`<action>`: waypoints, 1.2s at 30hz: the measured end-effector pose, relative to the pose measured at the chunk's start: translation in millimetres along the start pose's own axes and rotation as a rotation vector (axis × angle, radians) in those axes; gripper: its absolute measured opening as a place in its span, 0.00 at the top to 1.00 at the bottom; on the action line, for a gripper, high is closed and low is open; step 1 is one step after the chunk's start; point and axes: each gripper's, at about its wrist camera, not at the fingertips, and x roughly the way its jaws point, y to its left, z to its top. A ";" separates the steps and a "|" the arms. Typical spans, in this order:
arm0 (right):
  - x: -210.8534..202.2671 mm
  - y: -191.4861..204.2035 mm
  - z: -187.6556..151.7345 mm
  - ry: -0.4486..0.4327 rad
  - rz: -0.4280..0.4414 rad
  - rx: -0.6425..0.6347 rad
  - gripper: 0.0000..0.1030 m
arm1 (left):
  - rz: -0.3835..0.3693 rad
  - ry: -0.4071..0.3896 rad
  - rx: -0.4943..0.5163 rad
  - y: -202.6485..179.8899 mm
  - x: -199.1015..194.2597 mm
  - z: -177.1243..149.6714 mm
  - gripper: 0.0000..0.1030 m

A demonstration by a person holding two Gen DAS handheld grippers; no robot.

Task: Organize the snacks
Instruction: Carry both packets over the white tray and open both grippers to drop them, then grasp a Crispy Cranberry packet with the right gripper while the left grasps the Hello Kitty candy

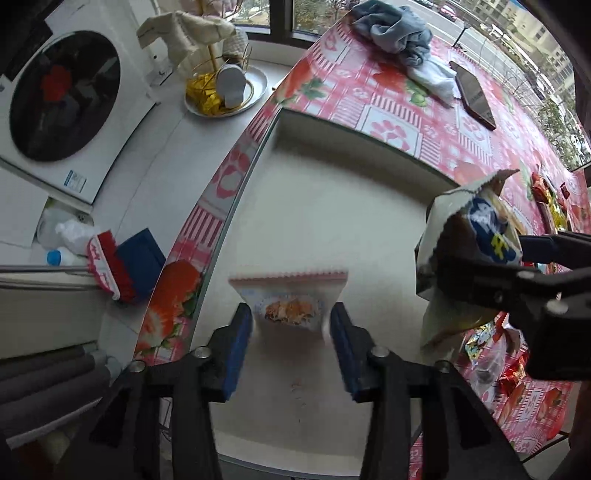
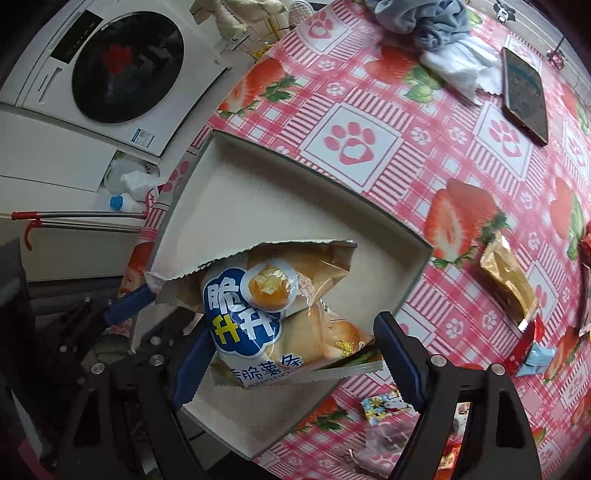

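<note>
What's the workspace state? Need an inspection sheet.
Surface: table with pink strawberry cloth, white box on it.
Job's things: small packet over the box; chip bag; gold packet and other snacks loose on the cloth.
Clutter: phone, crumpled cloths.
Grippers: left claw open around the small packet; right claw shut on the chip bag, above the box.
Cables: nothing seen.
Surroundings: washer, window.

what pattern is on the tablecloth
Pink and white checks with strawberries and paw prints; the tablecloth shows best in the right wrist view.
</note>
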 end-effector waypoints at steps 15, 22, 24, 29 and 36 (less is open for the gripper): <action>-2.4 -92.5 -48.0 0.051 -0.015 0.255 0.00 | -0.055 0.007 0.019 -11.4 -3.6 -10.2 0.21; -6.9 -186.8 -114.9 0.059 -0.076 0.528 0.00 | -0.015 0.002 0.116 -40.7 -7.1 -16.0 0.21; -4.6 -205.9 -133.5 0.075 -0.092 0.577 0.00 | -0.009 0.003 0.142 -48.5 -7.4 -17.5 0.21; -1.0 -228.4 -161.6 0.102 -0.130 0.595 0.00 | -0.014 0.010 0.205 -65.7 -8.2 -24.7 0.21; 7.2 -196.0 -155.2 0.104 -0.229 0.328 0.00 | -0.048 0.031 0.309 -101.6 -10.0 -40.2 0.21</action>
